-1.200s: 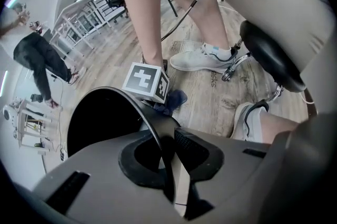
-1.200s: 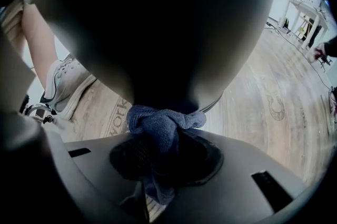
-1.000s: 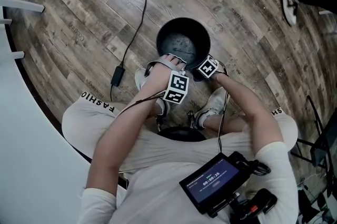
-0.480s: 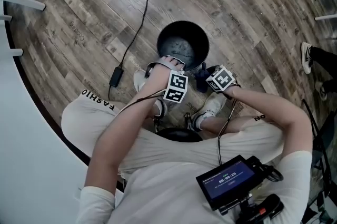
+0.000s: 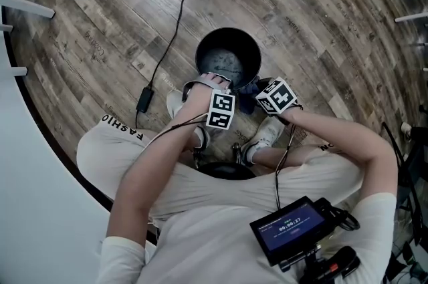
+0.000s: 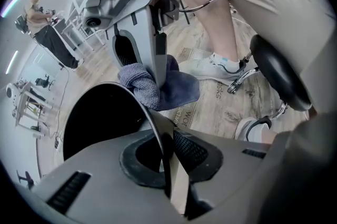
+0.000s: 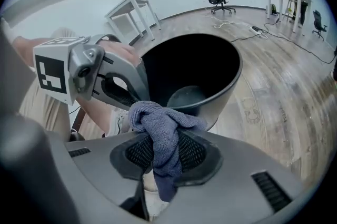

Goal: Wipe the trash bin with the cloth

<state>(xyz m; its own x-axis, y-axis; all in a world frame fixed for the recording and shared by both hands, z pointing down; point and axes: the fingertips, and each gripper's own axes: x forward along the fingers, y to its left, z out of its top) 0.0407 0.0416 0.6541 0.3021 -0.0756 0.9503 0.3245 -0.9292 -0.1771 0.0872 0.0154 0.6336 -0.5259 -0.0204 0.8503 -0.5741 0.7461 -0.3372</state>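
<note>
Black, round and made of plastic, the trash bin (image 5: 227,62) is seen standing upright on the wood-plank floor (image 5: 100,22), just ahead of the seated person's white shoes (image 5: 269,131). Its thin near rim is clamped between the closed jaws of the left gripper (image 6: 160,138). The blue-grey terry cloth (image 7: 158,117) is pinched in the jaws of the right gripper (image 7: 163,159), bunched above them and hanging below. It is held outside the bin, just beside the rim and the left gripper.

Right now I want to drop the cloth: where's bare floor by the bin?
Bare floor lies beyond the trash bin, right of the cable, and to its right. Crowded near side: left gripper, right gripper, shoes, stool.
</note>
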